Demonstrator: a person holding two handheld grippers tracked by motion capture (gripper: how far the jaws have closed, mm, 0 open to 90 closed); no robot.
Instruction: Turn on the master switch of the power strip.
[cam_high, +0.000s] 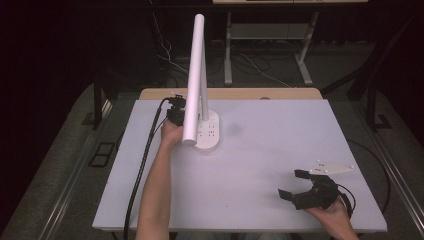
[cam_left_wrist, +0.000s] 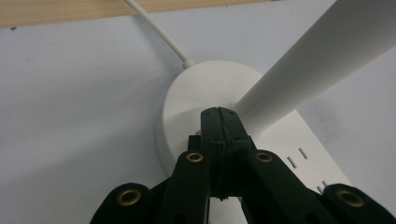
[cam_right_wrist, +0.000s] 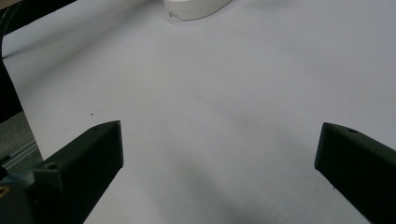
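Lamp base (cam_left_wrist: 187, 107) meets left tongs (cam_left_wrist: 218, 111), pressed together; right tongs (cam_right_wrist: 219, 154) gape apart.

No text, label, brand or number can be read in any view. The lamp base (cam_high: 207, 131) is plain white and carries only small dark slots, which are openings and not signs; in the left gripper view they lie at about 4 o'clock from the closed jaws. The table (cam_high: 260, 150) has no writing on it.
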